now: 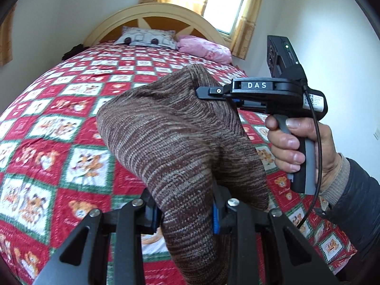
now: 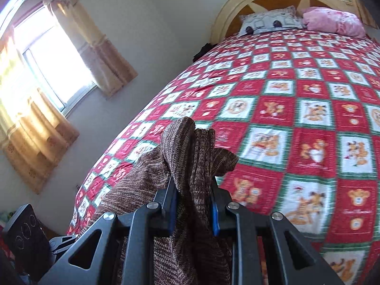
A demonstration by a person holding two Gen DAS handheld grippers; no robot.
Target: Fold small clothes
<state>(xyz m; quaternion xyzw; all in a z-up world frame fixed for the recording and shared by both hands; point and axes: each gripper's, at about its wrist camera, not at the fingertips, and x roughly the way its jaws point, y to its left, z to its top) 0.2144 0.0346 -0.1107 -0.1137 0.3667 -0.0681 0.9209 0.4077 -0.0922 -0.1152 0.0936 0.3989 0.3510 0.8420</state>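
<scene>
1. Left wrist view: the left hand-held gripper point(image 1: 187, 216) is pinching a bunched part of a brown marled knitted garment point(image 1: 175, 137), its blue pads pressing the knit from both sides. The knit is hanging in the air above the bed point(image 1: 59, 109), over the foot half of the teddy-bear patchwork bedspread and nearer its right edge. The right hand-held gripper point(image 1: 201, 92) is coming in from the right, carried by a hand point(image 1: 296, 147) in a dark sleeve, and its narrowed jaws are gripping the upper edge of the same garment.

2. In this view the cloth is stretching as a band from low in the frame up to the right, so its long axis is running between the two grips, pointing roughly toward the pink pillow point(image 1: 206, 49) at the headboard.

3. Right wrist view: the right hand-held gripper point(image 2: 193, 204) is clamping several gathered layers of the knitted garment point(image 2: 190, 156), with folds standing up past the fingertips. The rest is trailing down to the left, off toward the bed's left edge.

4. Judging the step: the garment is being carried, lifted, and not yet laid out. The next move probably calls for drawing both grips apart to take up slack, then lowering the piece flat onto the bedspread before any fold.
</scene>
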